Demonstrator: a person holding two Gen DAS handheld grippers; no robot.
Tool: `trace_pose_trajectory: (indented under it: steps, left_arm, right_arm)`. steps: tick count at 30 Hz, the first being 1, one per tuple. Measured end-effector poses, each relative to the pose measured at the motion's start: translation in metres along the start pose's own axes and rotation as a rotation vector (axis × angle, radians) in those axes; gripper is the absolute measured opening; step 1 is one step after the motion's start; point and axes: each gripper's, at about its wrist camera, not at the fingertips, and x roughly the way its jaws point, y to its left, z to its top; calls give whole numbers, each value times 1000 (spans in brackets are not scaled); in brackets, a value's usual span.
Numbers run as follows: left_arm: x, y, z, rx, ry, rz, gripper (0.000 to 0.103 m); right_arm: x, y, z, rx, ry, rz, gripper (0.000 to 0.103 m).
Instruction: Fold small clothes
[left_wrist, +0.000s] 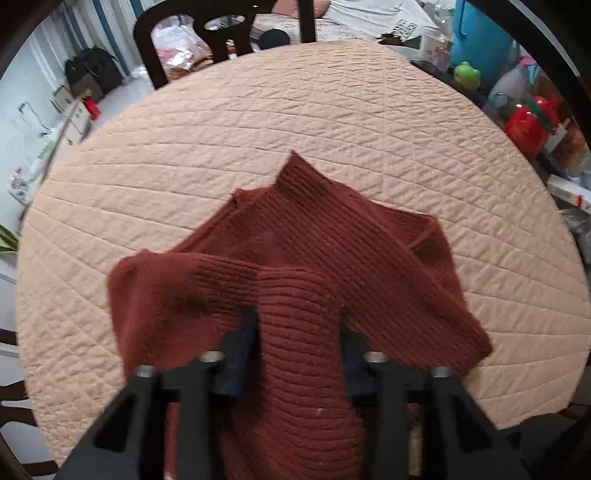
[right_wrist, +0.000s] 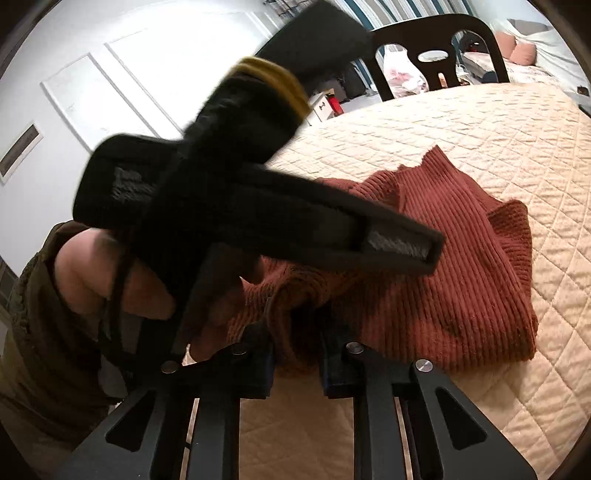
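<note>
On the near side of the quilted table cover (left_wrist: 332, 110), your rust knit sweater (left_wrist: 314, 236) lies bunched. Your left gripper (left_wrist: 299, 332) pinches a ribbed fold, and your right gripper (right_wrist: 295, 325) clamps another bunch beside it. You seem mid-fold; next, carry both holds across evenly. No readable writing shows on the sweater.

A round bench (left_wrist: 332, 110) under a quilted peach cover fills the room's middle. A dark chair (right_wrist: 439, 48) stands at its far edge. White panelled doors (right_wrist: 110, 81) line one wall. Striped curtains (left_wrist: 99, 22), a black bag (left_wrist: 92, 70) on the pale floor, and cluttered shelves (left_wrist: 535, 122) surround it.
</note>
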Motion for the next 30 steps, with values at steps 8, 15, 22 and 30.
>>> trace_pose_trajectory:
  steps: [8,15,22,30]
  left_arm:
    - [-13,16,0,-48,-38,-15,15]
    - [-40,16,8,-92,-106,-40,15]
    - [-53,7,23,-107,-150,-73,15]
    - [-36,-16,39,-115,-137,-104,15]
  right_arm:
    - [-14,6,-1,-17,-21,0,17]
    - [-29,3,5,1,-69,11,15]
    - [-52,-2,5,23,-120,-16,14]
    - [-68,-20,4,70,-127,-88,14]
